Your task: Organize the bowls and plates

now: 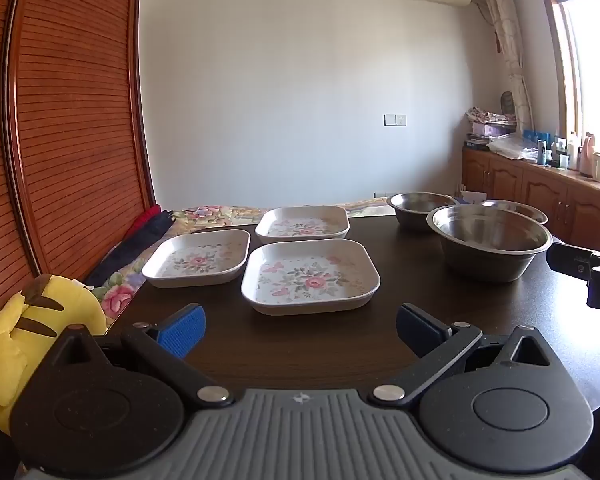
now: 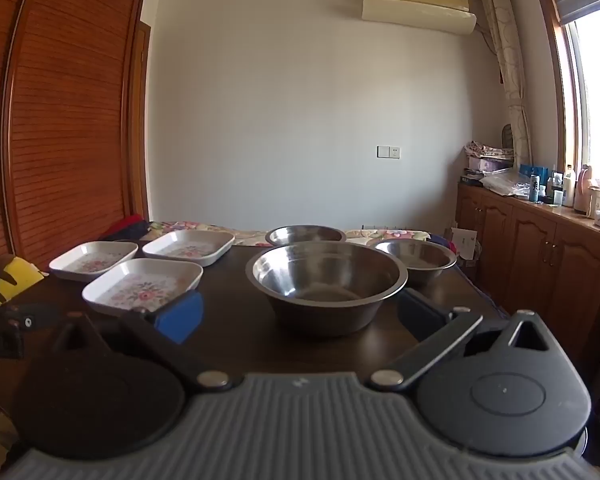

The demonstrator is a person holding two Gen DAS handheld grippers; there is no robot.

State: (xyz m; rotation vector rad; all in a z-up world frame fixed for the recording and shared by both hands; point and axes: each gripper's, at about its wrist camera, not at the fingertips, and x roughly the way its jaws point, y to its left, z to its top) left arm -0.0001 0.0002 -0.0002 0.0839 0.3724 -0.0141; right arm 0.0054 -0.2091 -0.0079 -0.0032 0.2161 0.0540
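Three square white plates with flower prints lie on the dark table (image 1: pixel 440 320): a near plate (image 1: pixel 310 276), a left plate (image 1: pixel 198 258) and a far plate (image 1: pixel 303 224). Three steel bowls stand to the right: a large bowl (image 2: pixel 326 280), a far bowl (image 2: pixel 305 235) and a right bowl (image 2: pixel 416 258). My left gripper (image 1: pixel 300 330) hangs open just short of the near plate, holding nothing. My right gripper (image 2: pixel 300 314) is open in front of the large bowl, its blue pads (image 2: pixel 180 316) wide apart. The right gripper's body shows at the edge of the left wrist view.
A yellow plush toy (image 1: pixel 40 328) sits off the table's left edge. A flowered bedspread (image 1: pixel 208 214) and dark clothes lie behind the table. A louvred wooden wardrobe (image 1: pixel 72 120) stands at the left. Low wooden cabinets (image 2: pixel 540 248) with bottles run under the window on the right.
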